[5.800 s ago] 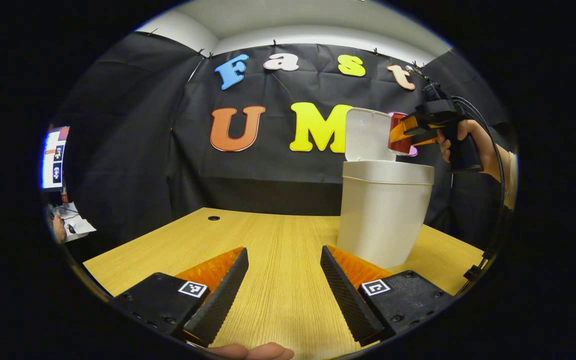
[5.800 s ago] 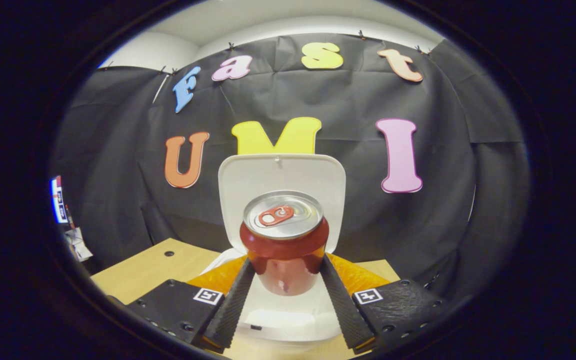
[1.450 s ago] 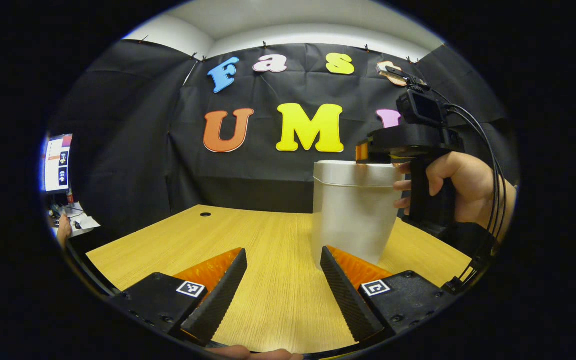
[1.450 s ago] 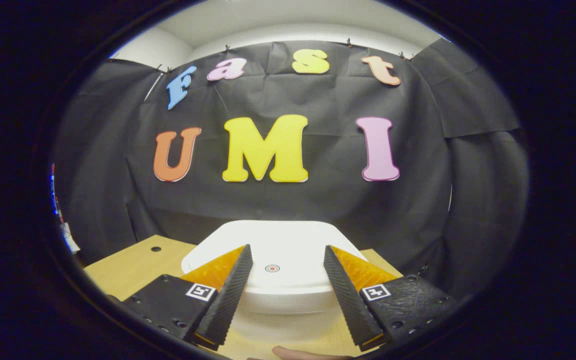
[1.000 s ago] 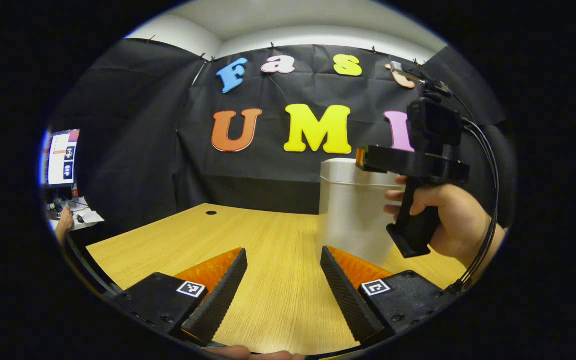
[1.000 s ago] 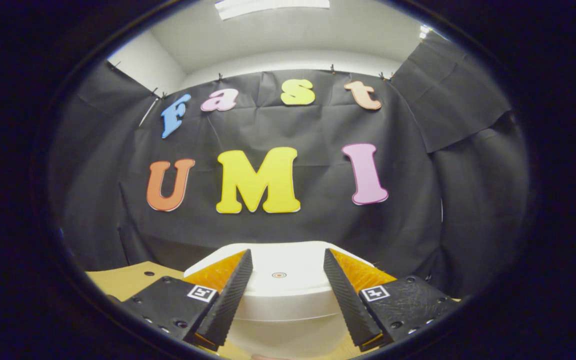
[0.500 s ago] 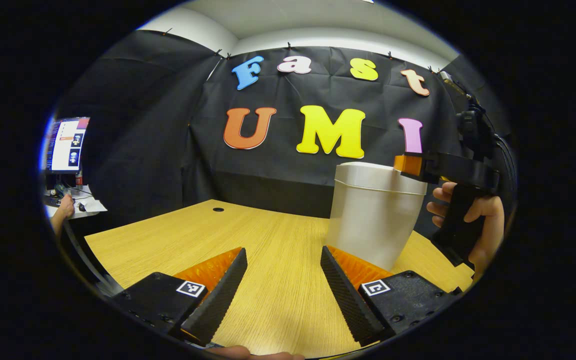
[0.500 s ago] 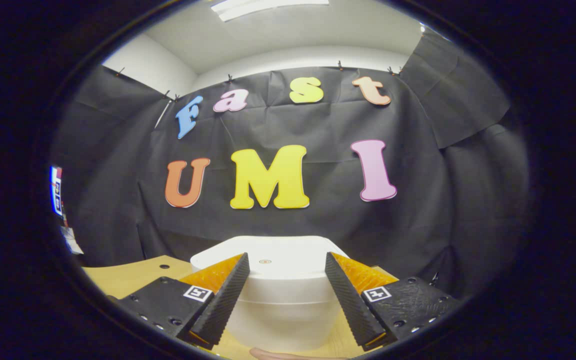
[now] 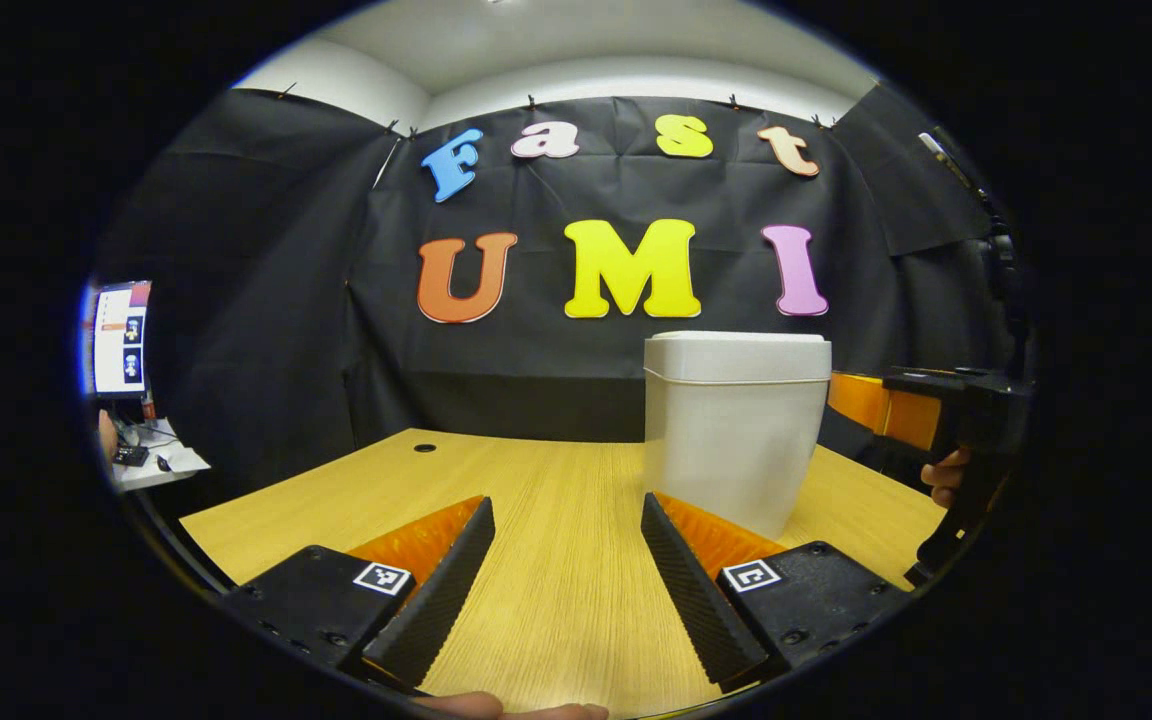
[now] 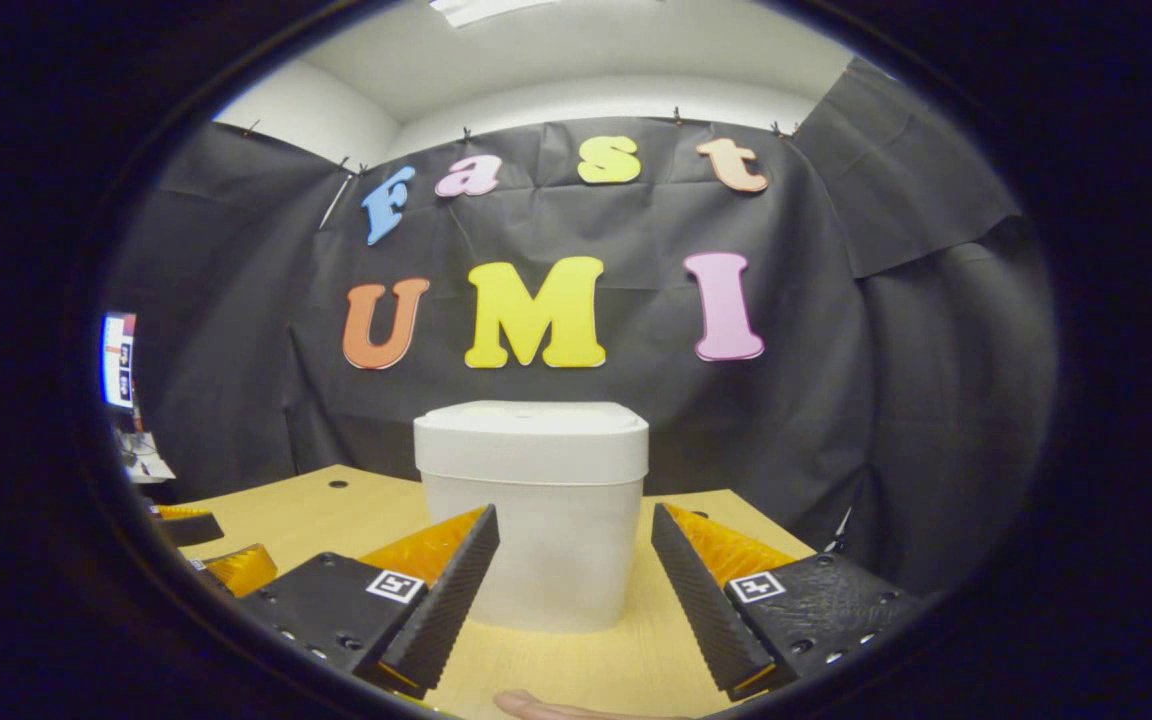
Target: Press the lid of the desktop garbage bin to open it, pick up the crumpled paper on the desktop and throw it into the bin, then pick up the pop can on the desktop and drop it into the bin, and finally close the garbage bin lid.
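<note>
The left gripper (image 9: 566, 580) is held low over the wooden desk (image 9: 356, 490), level and pointing toward the booth's back wall. Its two fingers are spread apart with bare desk between them, and nothing is gripped. The tip of its right-hand finger (image 9: 681, 560) is seen just in front of the base of the garbage bin (image 9: 731, 440), without clear contact.

The right gripper (image 10: 574, 590) is likewise held low and level, aimed straight at the bin (image 10: 534, 520). Its jaws are parted, and nothing is clamped; the bin is framed between the two fingers but stands farther back on the desk (image 10: 286, 510), apart from them. A fingertip of the person (image 10: 546, 706) is seen at the bottom edge of the right gripper view.

In the left gripper view, the right gripper (image 9: 876, 405) is seen at the right, beside the bin and below its lid line, with the holding hand (image 9: 941, 478) wrapped around the grip at the edge of the view. In the right gripper view, the left gripper's fingers (image 10: 231, 565) are seen at the lower left, over the desk and well apart from the bin.

The bin is stood upright on the desk, and its lid (image 9: 736, 345) is closed flat on top. A monitor (image 9: 119, 338) is seen at the far left beyond the desk edge.
</note>
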Demonstrator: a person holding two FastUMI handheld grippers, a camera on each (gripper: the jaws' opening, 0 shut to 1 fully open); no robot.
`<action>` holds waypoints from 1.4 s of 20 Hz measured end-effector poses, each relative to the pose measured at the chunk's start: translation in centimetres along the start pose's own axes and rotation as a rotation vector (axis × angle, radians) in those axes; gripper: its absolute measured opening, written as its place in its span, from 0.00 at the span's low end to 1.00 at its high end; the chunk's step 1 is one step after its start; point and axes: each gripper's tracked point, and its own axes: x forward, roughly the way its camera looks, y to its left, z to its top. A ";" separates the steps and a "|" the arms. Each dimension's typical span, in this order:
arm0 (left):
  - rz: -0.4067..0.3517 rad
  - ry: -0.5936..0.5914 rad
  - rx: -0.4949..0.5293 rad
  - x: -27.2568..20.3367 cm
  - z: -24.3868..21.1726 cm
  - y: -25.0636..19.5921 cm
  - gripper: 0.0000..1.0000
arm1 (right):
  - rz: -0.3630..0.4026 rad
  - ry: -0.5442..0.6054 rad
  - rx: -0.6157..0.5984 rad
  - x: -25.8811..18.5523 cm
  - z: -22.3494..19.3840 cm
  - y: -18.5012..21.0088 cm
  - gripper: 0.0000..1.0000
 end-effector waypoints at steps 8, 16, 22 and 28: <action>0.013 -0.073 0.019 0.1 3.9 -0.7 0.97 | 0.038 0.017 -0.089 -3.6 -1.3 -0.7 0.96; -0.041 -0.047 0.101 0.4 2.7 -5.4 0.98 | 0.070 0.007 -0.049 -4.5 -0.3 -1.0 0.95; -0.063 -0.044 0.072 0.4 1.6 -6.1 0.98 | 0.073 0.045 -0.073 -4.8 -1.0 -0.8 0.95; -0.041 -0.038 0.043 -0.4 1.4 -4.2 0.98 | 0.136 -0.028 -0.099 -7.5 1.2 1.0 0.95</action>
